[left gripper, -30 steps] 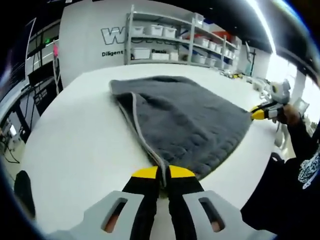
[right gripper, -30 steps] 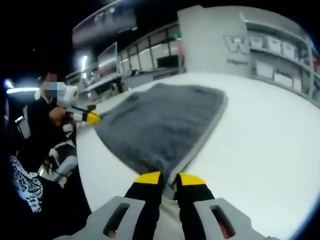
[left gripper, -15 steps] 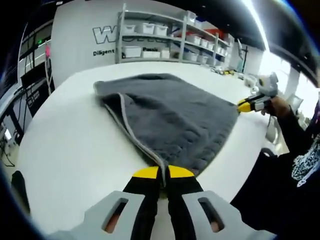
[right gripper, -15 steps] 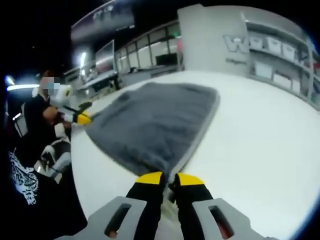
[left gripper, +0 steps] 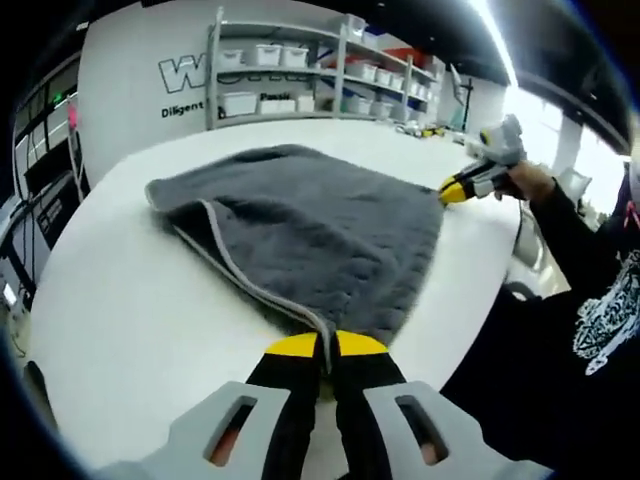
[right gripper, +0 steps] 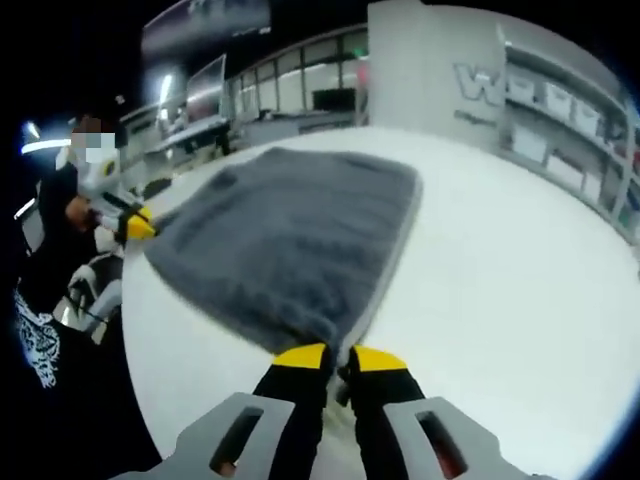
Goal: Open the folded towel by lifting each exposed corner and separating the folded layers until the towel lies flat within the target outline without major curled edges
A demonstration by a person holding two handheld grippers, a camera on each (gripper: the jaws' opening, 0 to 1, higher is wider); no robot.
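Note:
A dark grey towel (left gripper: 310,230) with a pale grey hem lies spread on a white round table (left gripper: 130,320). My left gripper (left gripper: 327,346) is shut on the towel's near corner, right at the hem. Far off to the right, the right gripper (left gripper: 452,190) pinches the opposite corner, held by a hand. In the right gripper view the same towel (right gripper: 290,235) stretches away from my right gripper (right gripper: 340,356), which is shut on its near corner. The left gripper (right gripper: 138,224) holds the far left corner there.
Shelves with white bins (left gripper: 290,75) stand against the back wall behind the table. A person in dark clothes (left gripper: 560,350) stands at the table's right edge. Bare white tabletop (right gripper: 520,300) surrounds the towel.
Both grippers keep their hold on the corners. The towel has been drawn further across the table and lies a little flatter; the views have shifted with the hands.

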